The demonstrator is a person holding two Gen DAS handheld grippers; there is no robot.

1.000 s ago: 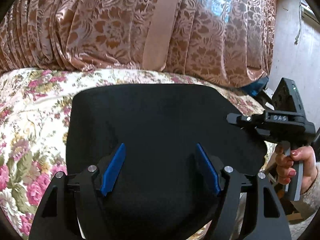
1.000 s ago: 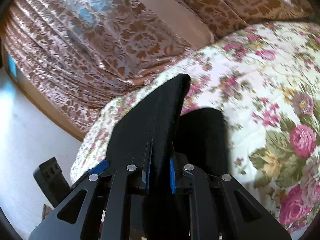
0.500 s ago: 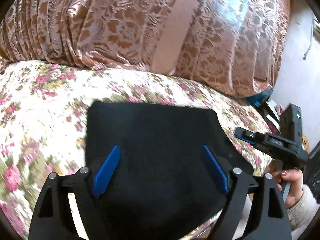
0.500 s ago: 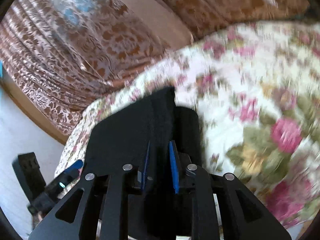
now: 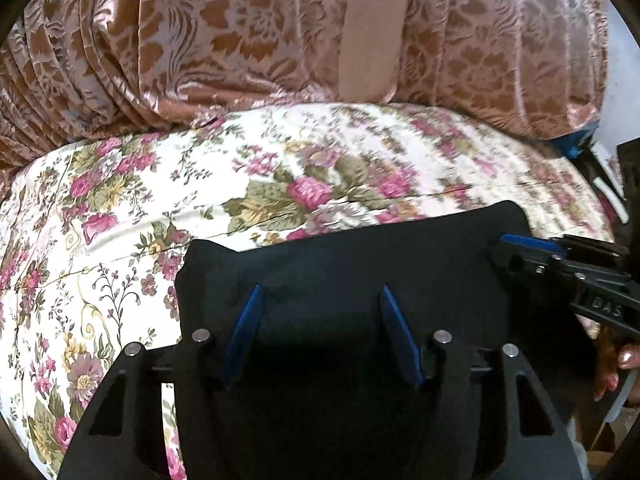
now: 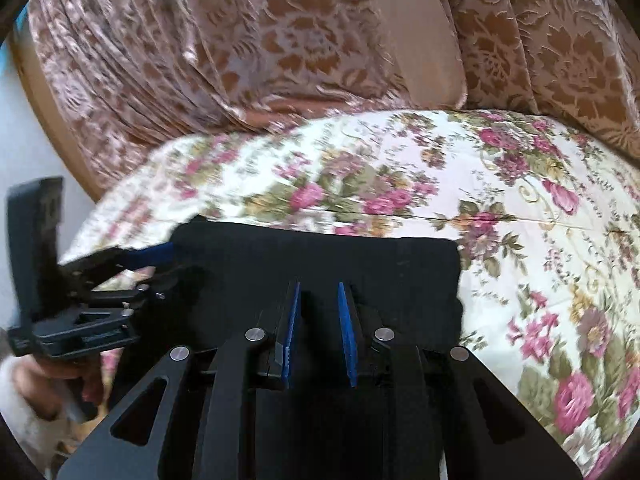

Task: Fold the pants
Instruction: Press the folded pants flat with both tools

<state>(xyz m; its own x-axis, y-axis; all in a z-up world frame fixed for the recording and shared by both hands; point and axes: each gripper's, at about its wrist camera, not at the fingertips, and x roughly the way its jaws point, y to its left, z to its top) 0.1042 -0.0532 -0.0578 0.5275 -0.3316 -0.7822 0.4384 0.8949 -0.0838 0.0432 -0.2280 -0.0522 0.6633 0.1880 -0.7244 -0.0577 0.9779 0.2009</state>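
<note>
Pants (image 5: 352,264) lay as compact black stack on bed (image 5: 120,216); soft, light, limp. Left hand-held gripper (image 5: 320,336) spread, right hand-held gripper (image 6: 318,332) parted, neither pinching. Best hold: folded edge.

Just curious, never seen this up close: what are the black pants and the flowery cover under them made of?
The black pants look like a matte knit or cotton-type fabric: no sheen, soft rounded edges. The flowery cover seems a printed woven cotton, flat and lightly creased. Neither weave is sharp enough to be sure.
</note>
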